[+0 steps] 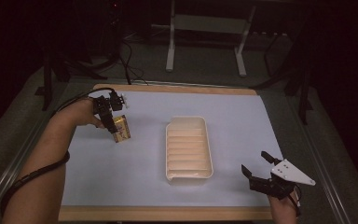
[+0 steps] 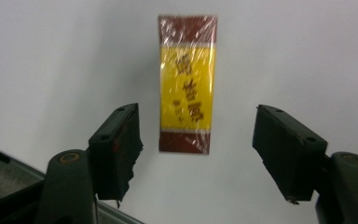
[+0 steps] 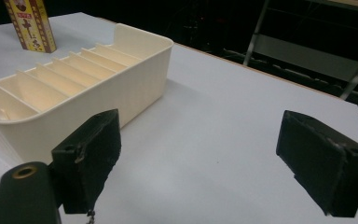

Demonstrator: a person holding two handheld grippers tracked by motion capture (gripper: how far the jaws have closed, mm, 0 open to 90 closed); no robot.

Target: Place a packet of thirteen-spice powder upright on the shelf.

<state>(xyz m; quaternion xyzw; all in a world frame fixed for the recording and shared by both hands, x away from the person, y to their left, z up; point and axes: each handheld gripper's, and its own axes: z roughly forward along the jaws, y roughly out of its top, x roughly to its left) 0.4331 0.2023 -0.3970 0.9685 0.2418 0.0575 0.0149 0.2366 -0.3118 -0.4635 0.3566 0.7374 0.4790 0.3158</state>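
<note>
A yellow box with dark red ends and red lettering [image 1: 121, 129] [image 2: 187, 84] is on the left part of the white table; the right gripper view has it upright [image 3: 30, 24] behind the tray. My left gripper [image 1: 109, 120] [image 2: 193, 119] hovers right at it, open, with a jaw on either side of the box's near end and a gap to each pad. My right gripper [image 1: 254, 161] [image 3: 200, 126] rests low at the table's near right, open and holding nothing.
A cream tray with several ribbed slots [image 1: 187, 119] [image 3: 135, 86] lies at the table's middle, between the two grippers. A wooden edge [image 1: 168, 213] borders the white sheet. Metal stand legs [image 1: 170, 51] and cables are on the floor beyond the table.
</note>
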